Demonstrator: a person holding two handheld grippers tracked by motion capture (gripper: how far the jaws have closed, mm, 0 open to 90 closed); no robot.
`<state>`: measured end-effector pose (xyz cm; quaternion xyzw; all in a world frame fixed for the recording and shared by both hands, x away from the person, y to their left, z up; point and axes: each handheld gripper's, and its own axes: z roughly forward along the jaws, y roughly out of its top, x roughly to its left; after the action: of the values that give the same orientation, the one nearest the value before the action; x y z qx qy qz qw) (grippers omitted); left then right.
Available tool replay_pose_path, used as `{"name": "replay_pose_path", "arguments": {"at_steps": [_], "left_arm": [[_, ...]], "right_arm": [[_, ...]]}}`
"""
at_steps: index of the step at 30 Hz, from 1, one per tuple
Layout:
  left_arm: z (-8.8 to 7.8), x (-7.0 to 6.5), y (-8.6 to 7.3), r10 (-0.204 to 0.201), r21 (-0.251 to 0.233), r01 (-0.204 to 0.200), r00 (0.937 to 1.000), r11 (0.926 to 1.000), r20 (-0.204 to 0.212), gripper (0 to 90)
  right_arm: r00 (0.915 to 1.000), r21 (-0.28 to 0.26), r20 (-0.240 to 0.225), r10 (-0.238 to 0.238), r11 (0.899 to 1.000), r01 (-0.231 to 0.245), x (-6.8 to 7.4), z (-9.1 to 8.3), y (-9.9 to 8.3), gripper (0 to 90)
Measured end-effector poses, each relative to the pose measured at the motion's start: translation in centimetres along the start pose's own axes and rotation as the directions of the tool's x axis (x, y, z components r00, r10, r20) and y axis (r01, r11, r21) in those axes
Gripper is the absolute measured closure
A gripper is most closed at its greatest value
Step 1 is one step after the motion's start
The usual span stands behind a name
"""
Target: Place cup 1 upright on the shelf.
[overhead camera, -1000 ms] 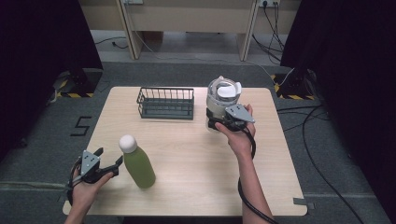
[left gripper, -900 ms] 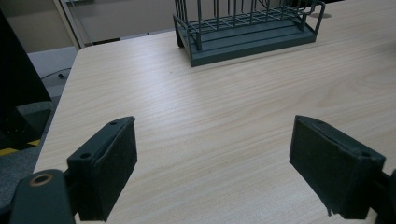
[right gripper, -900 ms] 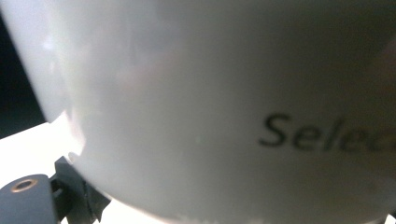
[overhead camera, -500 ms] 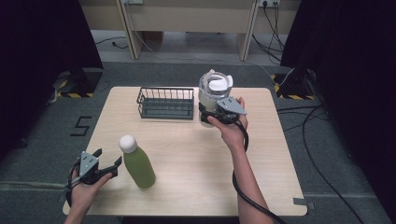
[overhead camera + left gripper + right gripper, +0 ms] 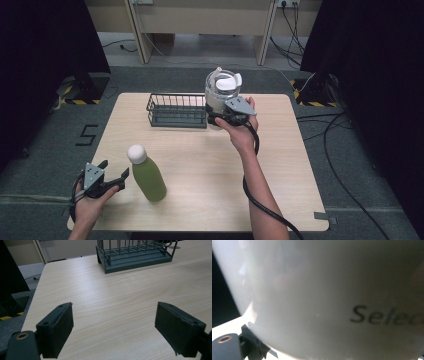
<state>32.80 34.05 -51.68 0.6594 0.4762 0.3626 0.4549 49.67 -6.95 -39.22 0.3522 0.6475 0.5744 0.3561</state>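
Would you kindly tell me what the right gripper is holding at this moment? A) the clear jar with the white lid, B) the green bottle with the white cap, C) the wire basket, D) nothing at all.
A: in the high view the right gripper is closed on the base of the clear jar beside the wire basket, while the green bottle stands untouched near the left gripper.

Wire basket (image 5: pixel 177 110), green bottle (image 5: pixel 146 173), wooden table (image 5: pixel 280 175), floor cables (image 5: pixel 345 130).
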Motion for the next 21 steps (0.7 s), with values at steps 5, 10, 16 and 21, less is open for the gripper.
{"name": "replay_pose_path", "arguments": {"at_steps": [5, 10, 16, 21], "left_arm": [[-0.1, 0.1, 0.0, -0.004, -0.001, 0.004, 1.0, 1.0, -0.005, 14.5], [-0.2, 0.2, -0.1, -0.006, 0.0, 0.006, 0.9999, 1.0, -0.01, 14.5], [-0.3, 0.2, -0.1, -0.008, 0.0, 0.008, 0.9999, 1.0, -0.011, 14.5], [-0.3, 0.2, -0.2, -0.012, 0.003, 0.012, 0.9998, 0.9999, -0.013, 14.5]], "right_arm": [[1.0, -0.003, -0.004, 0.004, 1.0, -0.004, 0.3, 0.6, 0.3, 9.8], [0.9999, -0.016, 0.007, 0.011, 1.0, -0.01, 0.5, 1.1, 0.5, 9.8], [0.9999, -0.026, 0.005, 0.011, 1.0, -0.011, 0.6, 1.5, 0.6, 9.8], [0.9998, -0.026, 0.008, 0.02, 0.999, -0.02, 0.6, 1.9, 0.7, 9.8]]}}
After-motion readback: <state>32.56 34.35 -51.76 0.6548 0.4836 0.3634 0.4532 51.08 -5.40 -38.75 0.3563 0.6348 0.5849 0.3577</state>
